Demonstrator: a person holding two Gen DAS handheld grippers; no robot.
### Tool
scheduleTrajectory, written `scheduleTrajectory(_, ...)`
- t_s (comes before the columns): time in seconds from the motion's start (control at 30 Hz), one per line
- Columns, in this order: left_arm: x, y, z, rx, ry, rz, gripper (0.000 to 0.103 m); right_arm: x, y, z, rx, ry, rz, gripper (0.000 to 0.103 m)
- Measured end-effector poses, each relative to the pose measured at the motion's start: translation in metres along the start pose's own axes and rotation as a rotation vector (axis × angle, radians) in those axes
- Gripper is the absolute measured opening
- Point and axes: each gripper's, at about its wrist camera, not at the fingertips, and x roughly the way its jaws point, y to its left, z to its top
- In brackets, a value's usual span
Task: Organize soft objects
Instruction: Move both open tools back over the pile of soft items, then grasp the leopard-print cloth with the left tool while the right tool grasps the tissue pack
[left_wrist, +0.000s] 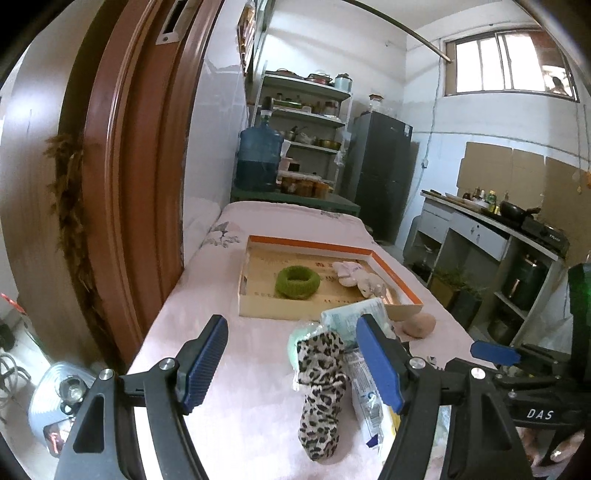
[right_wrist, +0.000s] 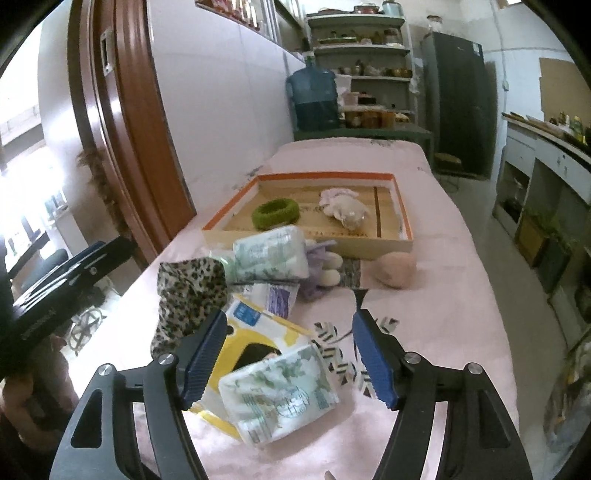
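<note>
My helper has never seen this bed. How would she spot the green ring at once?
On the pink bedspread lies a shallow orange-rimmed box. The green ring lies inside, at its left. It is fuzzy and doughnut-shaped, unlike the pale plush toy beside it.

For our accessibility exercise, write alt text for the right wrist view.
The open right gripper hovers over a tissue pack on a pink-covered table. Beyond lie a leopard-print cloth, and a tray holding a green ring and plush toy.
</note>
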Motion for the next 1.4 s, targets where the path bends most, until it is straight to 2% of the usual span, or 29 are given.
scheduleTrajectory(0.23,0.000,0.004,-0.012,-0.009,0.010,-0.031,0.072,0.009,-0.002,-0.015,0.017,0.053,0.017,0.074)
scheduleTrajectory(0.6,0.007,-0.007,-0.040,0.008,0.087,-0.098,0.072,0.019,0.003,-0.026,0.026,0.094,0.049,0.074)
scheduleTrajectory(0.93,0.024,-0.009,-0.052,0.001,0.138,-0.102,0.070,0.027,-0.001,-0.034,0.046,0.131,0.056,0.074)
scheduleTrajectory(1.23,0.036,-0.010,-0.055,0.004,0.168,-0.112,0.070,0.031,-0.021,-0.039,0.171,0.160,0.078,0.078)
scheduleTrajectory(1.33,0.038,-0.012,-0.055,0.010,0.172,-0.116,0.070,0.030,-0.032,-0.046,0.263,0.171,0.120,0.078)
scheduleTrajectory(1.4,0.040,-0.012,-0.055,0.012,0.173,-0.120,0.070,0.036,-0.039,-0.052,0.342,0.211,0.174,0.078)
